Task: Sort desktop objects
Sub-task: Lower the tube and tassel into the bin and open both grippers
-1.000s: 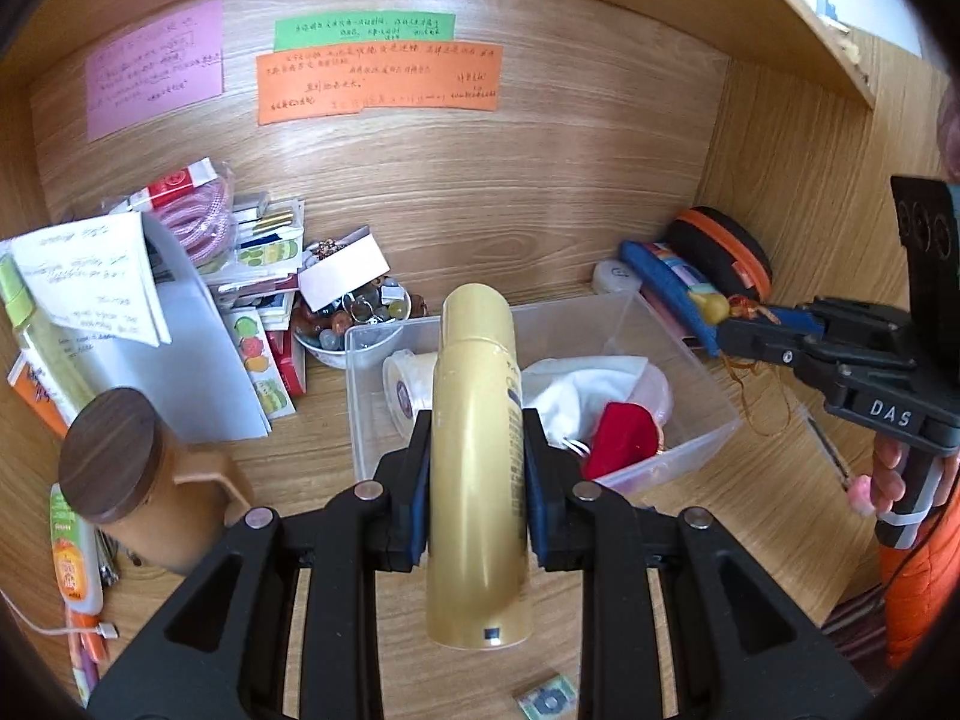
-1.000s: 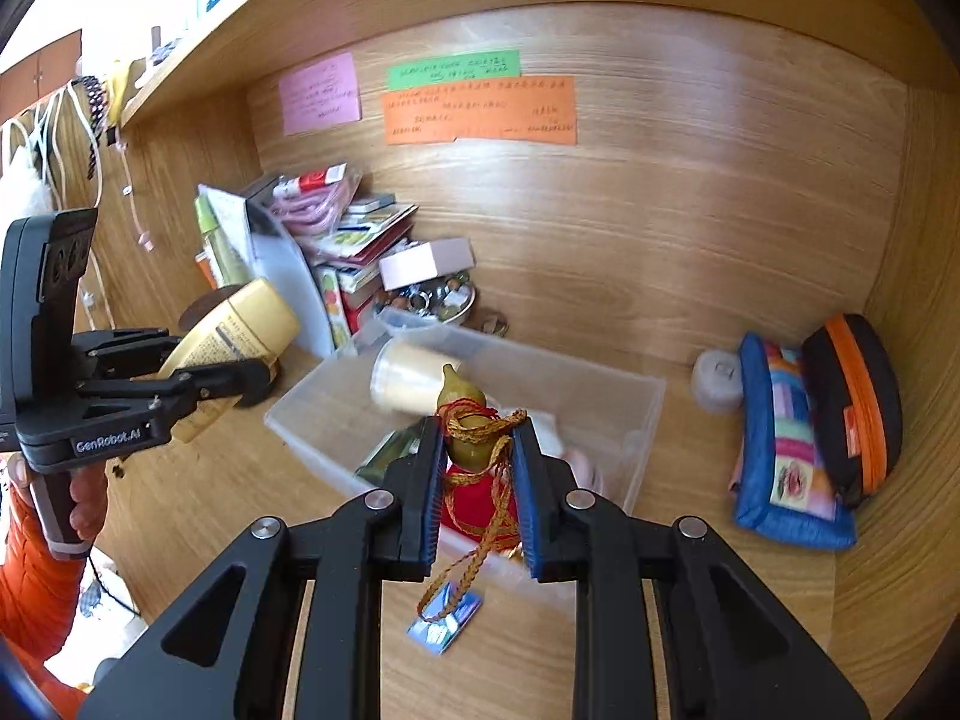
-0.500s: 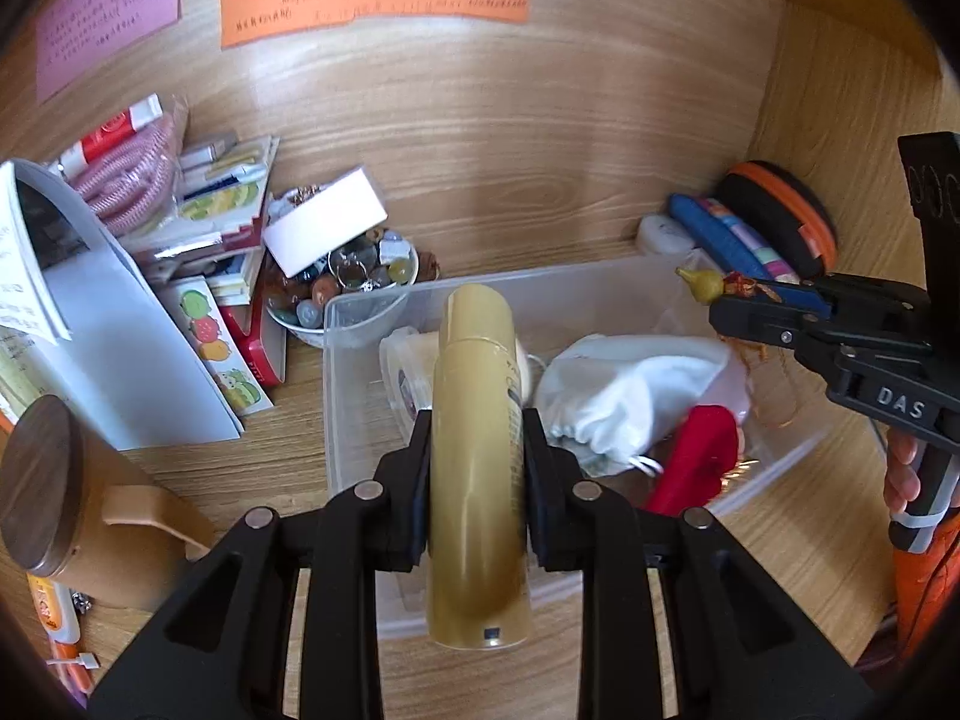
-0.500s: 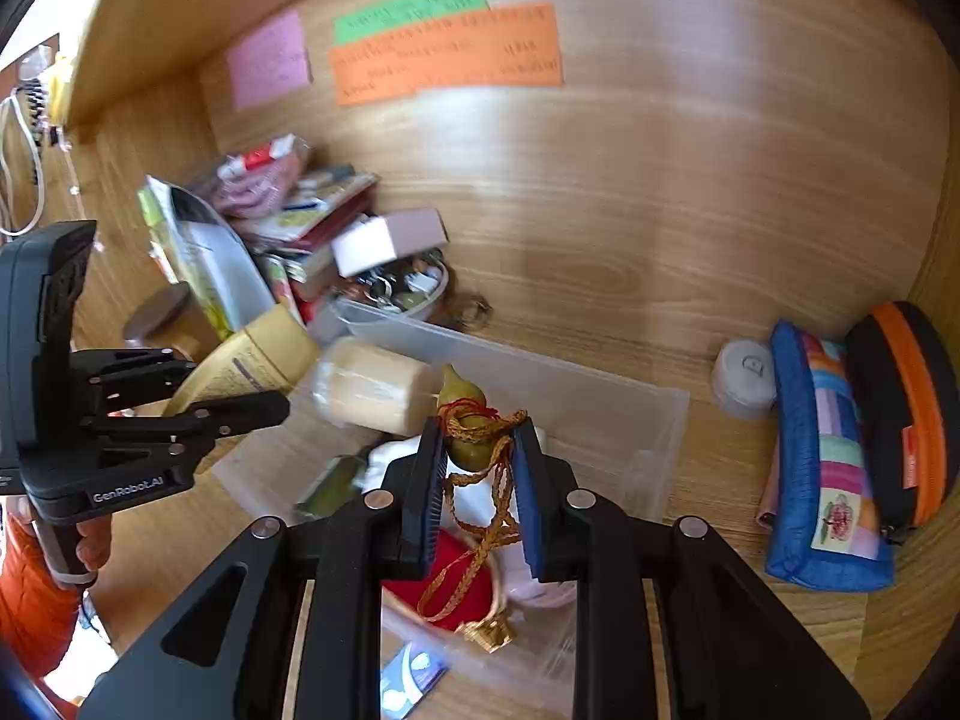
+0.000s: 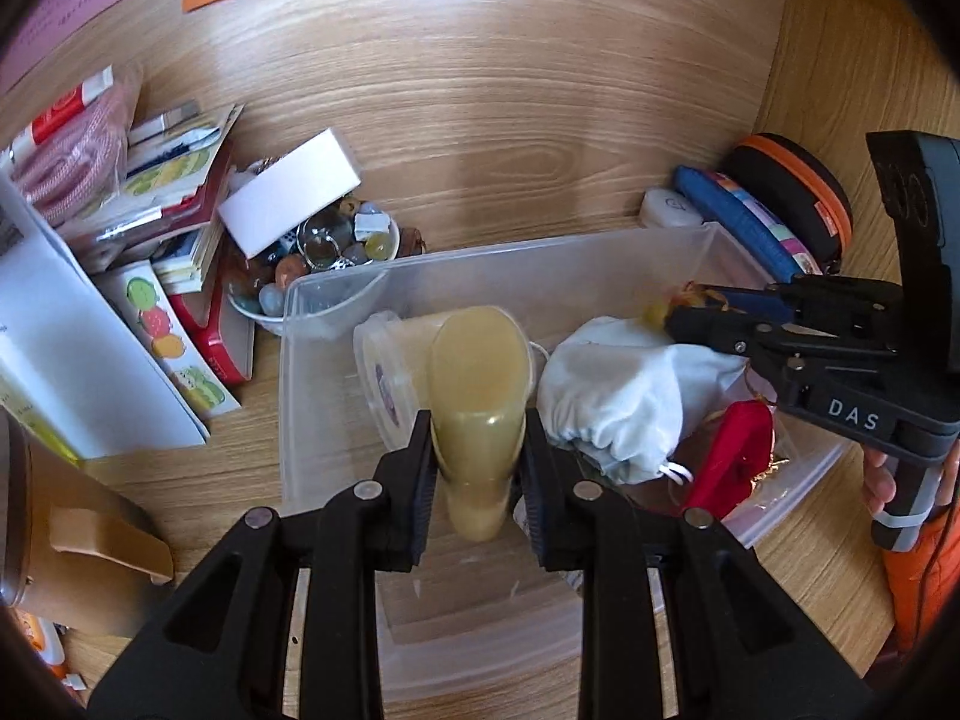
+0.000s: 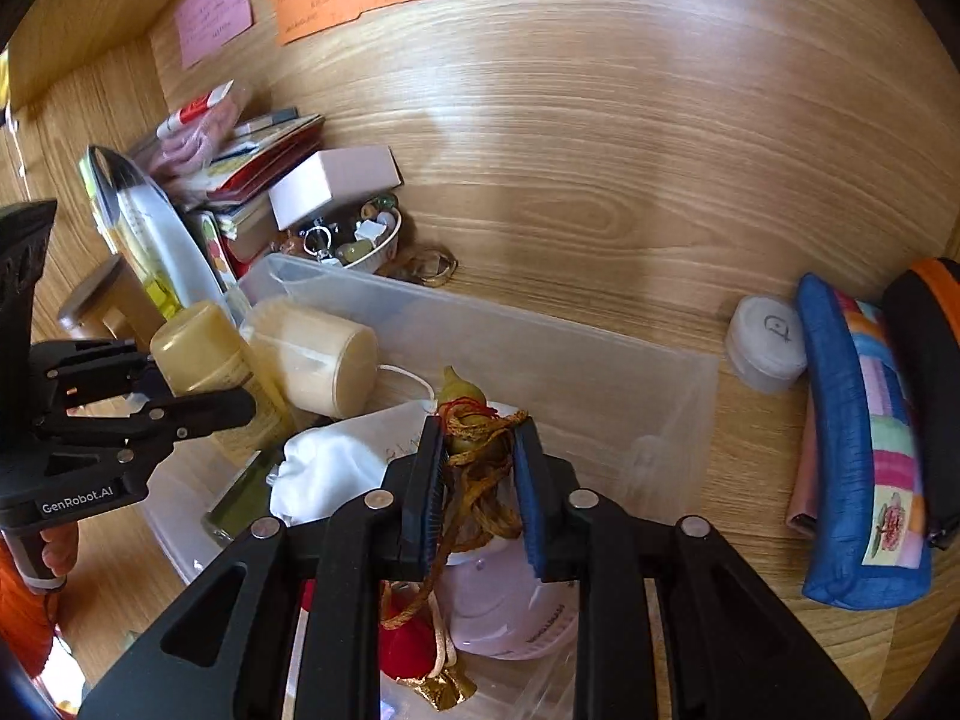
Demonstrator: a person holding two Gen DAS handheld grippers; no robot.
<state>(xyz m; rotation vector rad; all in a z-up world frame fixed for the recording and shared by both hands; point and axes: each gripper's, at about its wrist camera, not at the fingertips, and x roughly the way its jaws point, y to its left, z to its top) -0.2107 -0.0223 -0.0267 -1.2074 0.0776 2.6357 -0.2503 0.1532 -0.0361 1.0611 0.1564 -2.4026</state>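
A: Desktop objects are going into the clear plastic bin (image 5: 336,300), two at once. What has changed in the last second?

B: Both hands have come forward and down. A second ago the gold bottle (image 5: 477,396) hung over bare worktop (image 5: 498,138) short of the bin; now it sits above the bin's inside, beside the cream jar (image 5: 390,372) lying on its side in there.

A: And each tool's grip?

B: The left tool (image 5: 477,450) pinches the bottle across its body, pads pressed flat on both sides. The right tool (image 6: 477,456) has the small gourd charm (image 6: 462,390) and its gold cord (image 6: 480,492) between the pads, with the charm's tip poking out ahead.

A: Is the right one letting go?

B: Hard to say. The cord fills the gap, so it may be a shade looser, but I'd call it pinched for now.

A: What lies below it?

B: A white drawstring pouch (image 6: 336,468), a pale pink thing (image 6: 510,600), and a red pouch (image 6: 408,642) lower down, all in the bin.

A: So where does the task stand?

B: By my reading, both items are over the bin and only the release remains. The bowl of trinkets (image 5: 318,258) and the blue pencil case (image 6: 858,432) wait outside.
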